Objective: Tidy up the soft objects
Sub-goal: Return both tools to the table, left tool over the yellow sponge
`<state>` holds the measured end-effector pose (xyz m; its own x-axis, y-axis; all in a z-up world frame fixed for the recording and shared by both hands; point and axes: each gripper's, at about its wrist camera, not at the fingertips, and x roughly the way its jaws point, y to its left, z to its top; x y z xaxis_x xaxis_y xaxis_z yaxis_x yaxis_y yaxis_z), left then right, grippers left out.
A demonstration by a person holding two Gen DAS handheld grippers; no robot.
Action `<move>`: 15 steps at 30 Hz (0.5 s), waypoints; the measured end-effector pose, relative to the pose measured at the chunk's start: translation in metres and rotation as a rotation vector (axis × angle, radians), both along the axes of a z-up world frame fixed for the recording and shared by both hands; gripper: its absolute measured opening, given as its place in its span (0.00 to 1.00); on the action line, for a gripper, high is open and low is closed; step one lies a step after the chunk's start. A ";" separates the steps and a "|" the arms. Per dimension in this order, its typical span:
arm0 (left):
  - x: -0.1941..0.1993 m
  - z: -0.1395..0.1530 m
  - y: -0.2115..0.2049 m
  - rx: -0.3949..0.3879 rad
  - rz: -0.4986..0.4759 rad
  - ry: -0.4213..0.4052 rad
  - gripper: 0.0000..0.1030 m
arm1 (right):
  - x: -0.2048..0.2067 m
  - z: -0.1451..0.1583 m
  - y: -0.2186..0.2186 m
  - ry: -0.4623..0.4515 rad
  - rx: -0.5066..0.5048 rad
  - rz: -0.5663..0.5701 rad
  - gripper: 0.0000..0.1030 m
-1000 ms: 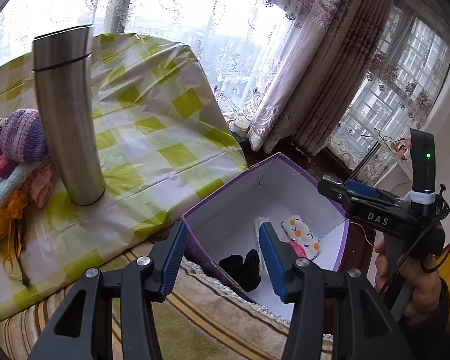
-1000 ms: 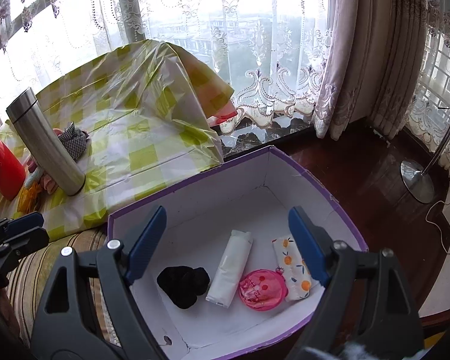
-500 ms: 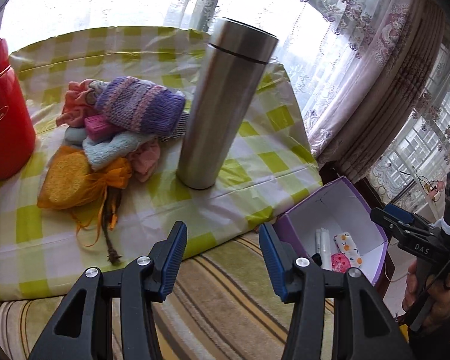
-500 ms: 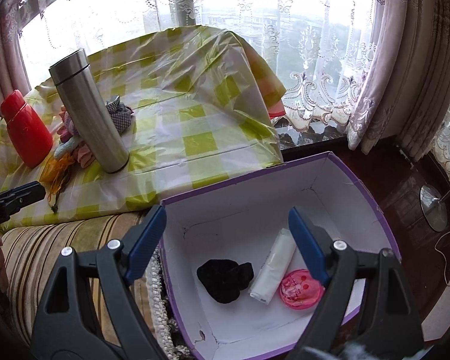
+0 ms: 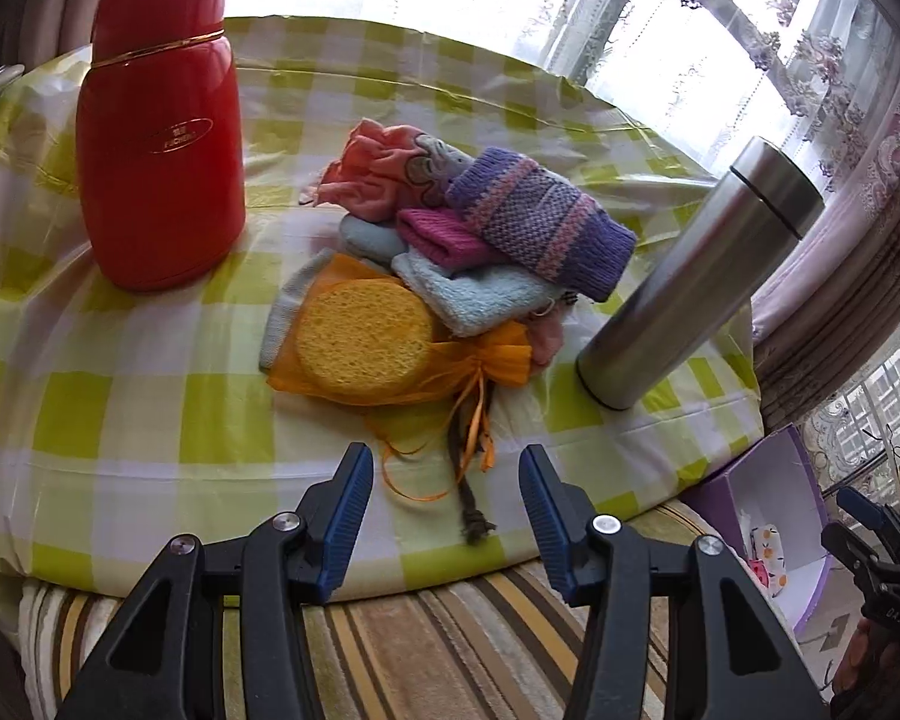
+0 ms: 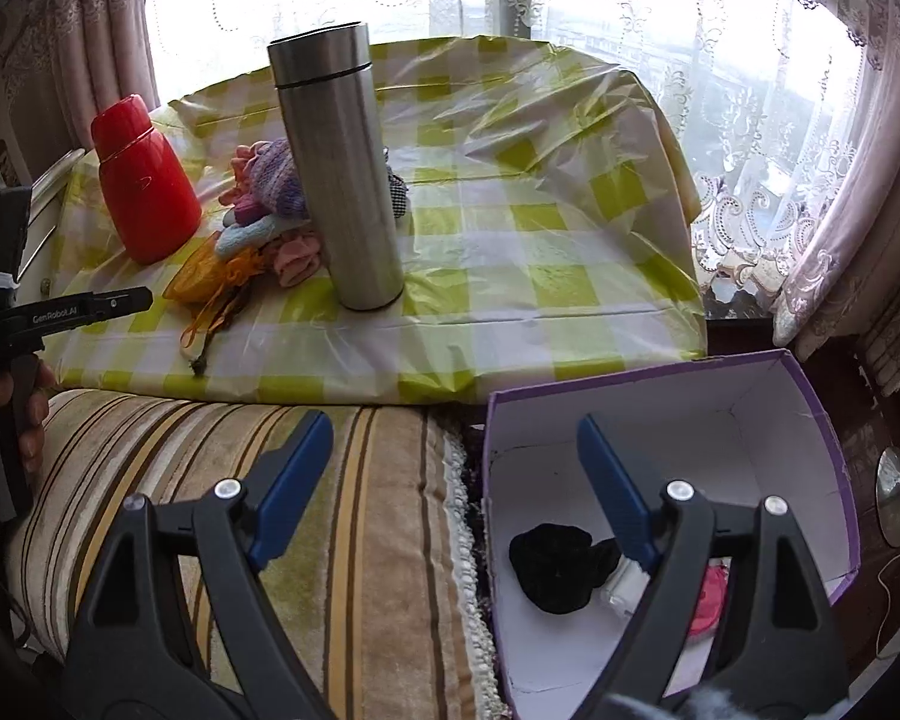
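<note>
The left gripper (image 5: 447,495) hung over the near edge of the checked cloth (image 5: 120,384). Its jaws had just been opening wider, and nothing was between them. Just past it lay the soft pile (image 5: 450,258): a yellow sponge (image 5: 363,345) in an orange net bag, with knitted socks on top. A red flask (image 5: 159,138) stood to the left and a steel flask (image 5: 696,294) to the right. The right gripper (image 6: 456,468) was wide open and empty, over the striped cushion (image 6: 342,510) and the purple box (image 6: 798,420). A black sock (image 6: 558,564) lay in the box.
</note>
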<state>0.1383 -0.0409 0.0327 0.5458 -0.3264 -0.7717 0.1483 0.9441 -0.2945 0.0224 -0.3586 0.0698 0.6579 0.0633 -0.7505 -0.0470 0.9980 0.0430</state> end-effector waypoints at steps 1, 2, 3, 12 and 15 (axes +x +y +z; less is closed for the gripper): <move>0.003 -0.002 0.003 0.005 0.008 0.003 0.61 | 0.001 0.000 0.006 0.000 -0.003 0.014 0.83; 0.007 -0.003 0.006 0.011 0.012 0.007 0.66 | 0.002 0.000 0.012 0.000 -0.005 0.027 0.83; 0.011 -0.005 0.009 0.015 0.014 0.011 0.69 | 0.003 0.000 0.017 0.000 -0.006 0.041 0.83; 0.052 -0.030 0.011 0.075 -0.045 0.078 0.82 | 0.015 -0.001 0.058 0.006 -0.011 0.138 0.83; 0.065 -0.036 0.008 0.100 -0.071 0.079 0.84 | 0.019 -0.002 0.073 0.008 -0.017 0.178 0.83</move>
